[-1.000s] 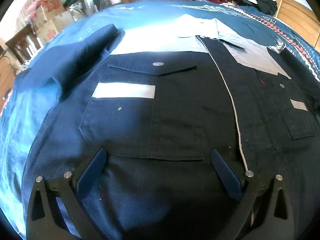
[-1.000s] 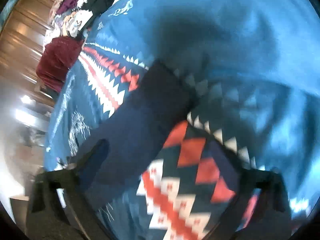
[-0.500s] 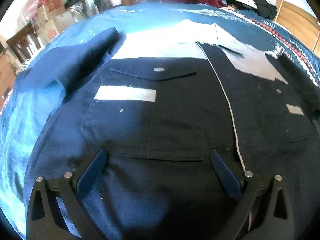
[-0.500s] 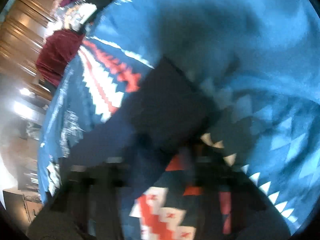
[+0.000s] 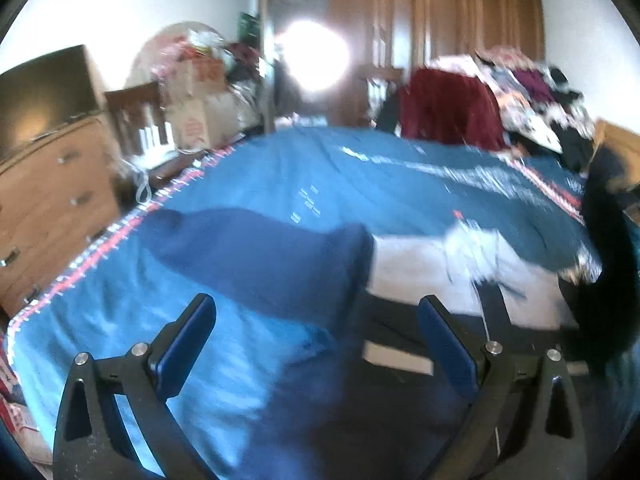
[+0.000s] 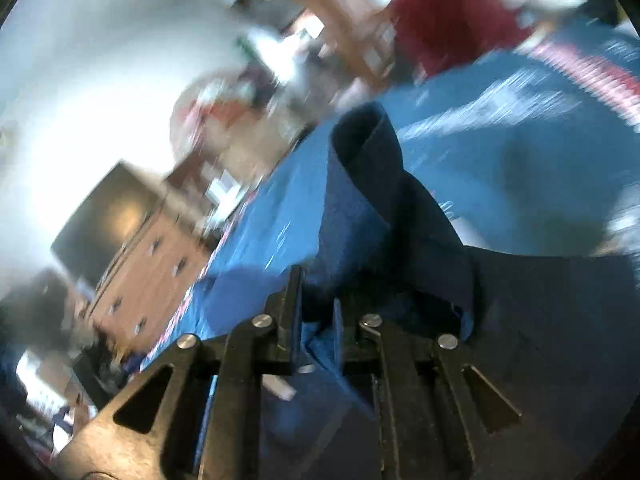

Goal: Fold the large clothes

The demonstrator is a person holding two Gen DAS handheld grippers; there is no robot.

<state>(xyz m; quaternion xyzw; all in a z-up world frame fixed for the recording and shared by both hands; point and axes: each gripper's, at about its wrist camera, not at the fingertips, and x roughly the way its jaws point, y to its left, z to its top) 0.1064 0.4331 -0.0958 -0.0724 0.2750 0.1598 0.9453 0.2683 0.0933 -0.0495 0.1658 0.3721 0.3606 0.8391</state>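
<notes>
Right gripper (image 6: 316, 332): jaws drawn narrow and clamped on a fold of dark navy cloth, which appears to be the sleeve (image 6: 384, 184) of the work jacket (image 5: 400, 412); the sleeve rises clear of the bed and its open cuff stands up ahead of the jaws. Left gripper (image 5: 316, 344): jaws wide apart, nothing between them, hovering above the jacket's shoulder area and not seen to touch it. The jacket lies face up on the blue bedspread (image 5: 320, 168), pale yoke and collar (image 5: 472, 256) toward the far side, its other sleeve (image 5: 248, 248) spread flat to the left. Both views are blurred; finer detail cannot be confirmed. Beyond the bed: a wooden dresser (image 5: 48, 200), a cardboard box (image 5: 192, 120) and a heap of clothes (image 5: 520, 96). Assessment: the step in hand is the first sleeve fold, with the held sleeve being carried across the body. The next move calls for laying that sleeve flat over the chest and releasing it, after which the free left gripper can take the spread sleeve.
</notes>
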